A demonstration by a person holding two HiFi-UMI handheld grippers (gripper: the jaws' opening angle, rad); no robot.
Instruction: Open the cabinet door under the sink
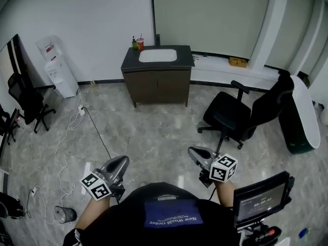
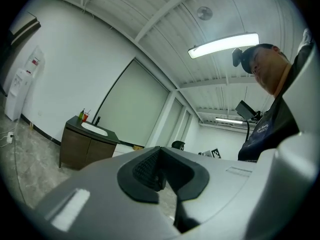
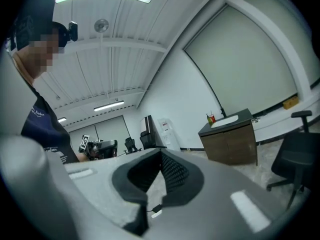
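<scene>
Cabinet door [image 1: 157,87] closed under sink [image 1: 158,56]

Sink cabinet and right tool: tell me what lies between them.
Head view: only bare floor between the right tool and the sink cabinet; the black office chair stands off to the side.

Right hand-held gripper [image 3: 161,153]: jaws together at the tips, nothing between them. Beyond, to the right: brown sink cabinet [image 3: 232,145] against the far wall, both doors closed. White basin [image 3: 225,120] set in it; red cup [image 3: 212,118] stands at its left end. Water dispenser [image 3: 165,132] left of the cabinet. Black office chair [image 3: 296,156] nearer, at far right.
</scene>
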